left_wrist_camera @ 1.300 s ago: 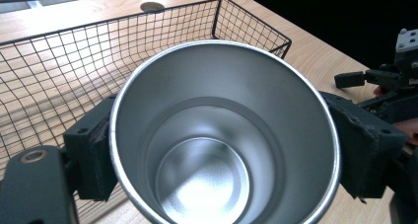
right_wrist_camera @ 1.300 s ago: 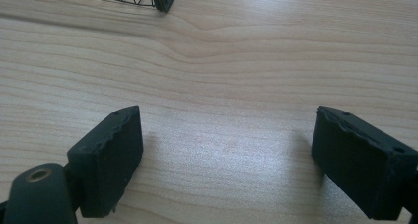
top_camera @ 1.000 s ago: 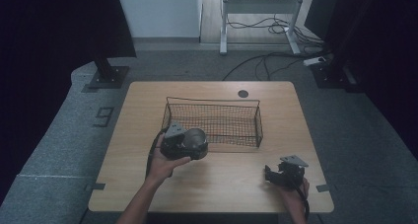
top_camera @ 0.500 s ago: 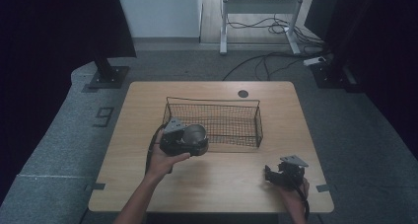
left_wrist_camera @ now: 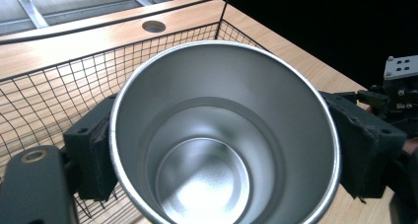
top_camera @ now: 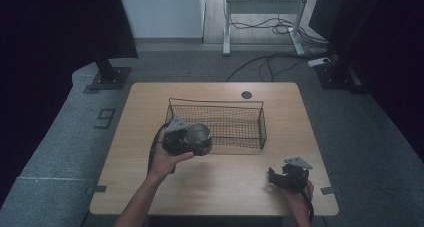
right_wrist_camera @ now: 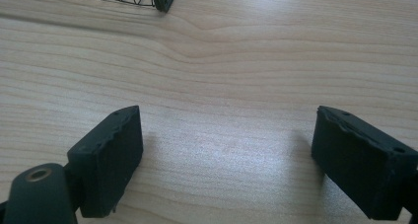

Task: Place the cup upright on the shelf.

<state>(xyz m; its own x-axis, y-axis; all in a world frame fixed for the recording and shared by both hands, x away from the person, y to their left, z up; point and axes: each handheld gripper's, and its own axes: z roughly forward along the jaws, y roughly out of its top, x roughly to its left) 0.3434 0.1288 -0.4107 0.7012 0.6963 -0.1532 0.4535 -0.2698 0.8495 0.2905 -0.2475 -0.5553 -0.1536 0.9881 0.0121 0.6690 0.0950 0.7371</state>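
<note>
So you're holding that steel cup (left_wrist_camera: 224,135) clamped in your left gripper (top_camera: 186,139), jaws pressing on opposite sides of the cup's wall just under the rim, which is a decent way to carry something round and slick since the pads are biting across the full width. The cup is sitting right at the near-left corner of the wire basket (top_camera: 216,122), hanging just outside the front wall rather than over the inside, and its open mouth is pointing back at the gripper's camera, so you're looking straight down into an empty cup with the basket mesh behind it. My guess is you're lining it up to go into the basket, in which case you're needing to clear that front wire edge before letting go, otherwise the bottom is going to catch on it. Gripping it near the rim is also leaving the base free to land first, which helps. Your right gripper (top_camera: 289,175) is parked on the table (top_camera: 225,187) off the basket's near-right corner, well apart from it, jaws spread wide with nothing between them but bare wood; in the right gripper view the basket's corner is just peeking in at the top. Looks like it's just waiting out of the way so the two hands aren't crowding each other at the basket.
</note>
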